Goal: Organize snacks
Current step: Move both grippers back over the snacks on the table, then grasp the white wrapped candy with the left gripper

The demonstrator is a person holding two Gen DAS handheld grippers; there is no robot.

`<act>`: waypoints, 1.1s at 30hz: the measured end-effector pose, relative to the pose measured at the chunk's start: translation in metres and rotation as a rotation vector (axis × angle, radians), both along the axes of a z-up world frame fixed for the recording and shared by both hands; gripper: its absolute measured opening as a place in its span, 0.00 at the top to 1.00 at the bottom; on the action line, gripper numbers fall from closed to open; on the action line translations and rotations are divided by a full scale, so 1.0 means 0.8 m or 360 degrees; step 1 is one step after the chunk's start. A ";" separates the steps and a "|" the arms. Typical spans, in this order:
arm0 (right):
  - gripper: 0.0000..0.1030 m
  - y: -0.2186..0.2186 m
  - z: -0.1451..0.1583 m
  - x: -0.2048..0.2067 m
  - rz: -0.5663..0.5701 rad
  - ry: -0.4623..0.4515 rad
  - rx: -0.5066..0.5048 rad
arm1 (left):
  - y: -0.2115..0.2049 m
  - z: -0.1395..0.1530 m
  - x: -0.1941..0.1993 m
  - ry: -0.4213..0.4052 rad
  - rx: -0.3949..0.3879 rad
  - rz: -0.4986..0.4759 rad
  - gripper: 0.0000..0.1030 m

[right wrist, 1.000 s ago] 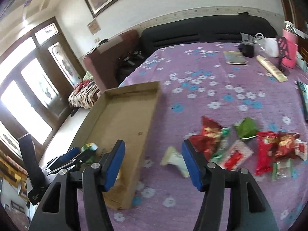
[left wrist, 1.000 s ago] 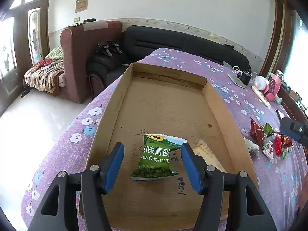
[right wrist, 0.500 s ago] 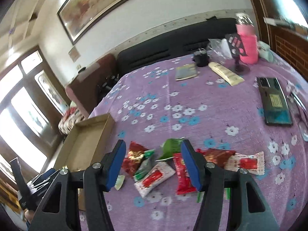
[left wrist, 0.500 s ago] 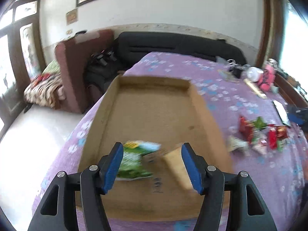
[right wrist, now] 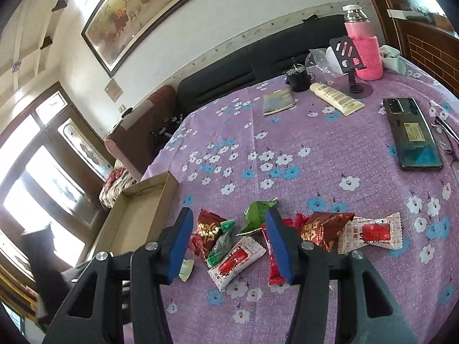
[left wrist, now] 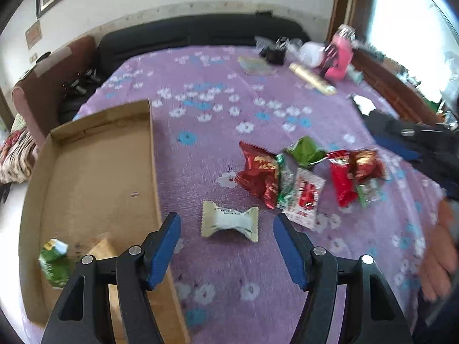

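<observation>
Little could be read. Just left of the right gripper's [right wrist: 228, 243] fingers, a dark red snack packet [right wrist: 208, 230] carried large gold Chinese characters — too distorted to make out. The white-and-red sachet [right wrist: 236, 262] between those fingers and the phone's [right wrist: 413, 134] yellow sticker bore print too small to read.

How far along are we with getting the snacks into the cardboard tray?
Early days. Done: a green pea packet and a tan packet lie in the cardboard tray. In hand: nothing; the left gripper, jaws just opening, frames the white candy, and the right gripper, jaws just closing, hovers over the pile without touching it. Left: that candy and the red, green and white wrappers on the purple cloth.
</observation>
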State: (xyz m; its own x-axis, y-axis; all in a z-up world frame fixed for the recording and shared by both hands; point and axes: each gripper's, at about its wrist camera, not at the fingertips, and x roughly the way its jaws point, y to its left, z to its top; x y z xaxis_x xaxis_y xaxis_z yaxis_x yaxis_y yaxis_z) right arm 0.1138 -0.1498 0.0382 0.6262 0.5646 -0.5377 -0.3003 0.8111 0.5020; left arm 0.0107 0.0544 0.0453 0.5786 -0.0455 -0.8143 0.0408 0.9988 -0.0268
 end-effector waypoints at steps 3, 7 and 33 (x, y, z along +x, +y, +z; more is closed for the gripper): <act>0.49 -0.001 0.002 -0.001 0.0001 -0.0001 0.0015 | -0.005 -0.015 0.020 0.0066 0.0045 0.0066 0.32; 0.49 -0.004 0.004 -0.002 -0.0009 -0.0007 0.0024 | -0.019 -0.039 0.030 0.0190 0.0059 0.0057 0.32; 0.49 -0.010 0.002 0.001 -0.0030 0.0029 0.0044 | -0.079 -0.039 -0.021 0.0067 -0.0031 -0.0461 0.47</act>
State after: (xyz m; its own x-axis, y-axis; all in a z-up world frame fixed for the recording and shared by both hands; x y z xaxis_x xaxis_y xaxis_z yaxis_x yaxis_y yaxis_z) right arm 0.1142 -0.1581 0.0399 0.6268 0.5677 -0.5337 -0.2758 0.8022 0.5295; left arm -0.0064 -0.0085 0.0142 0.5048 -0.2198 -0.8348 0.3224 0.9451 -0.0539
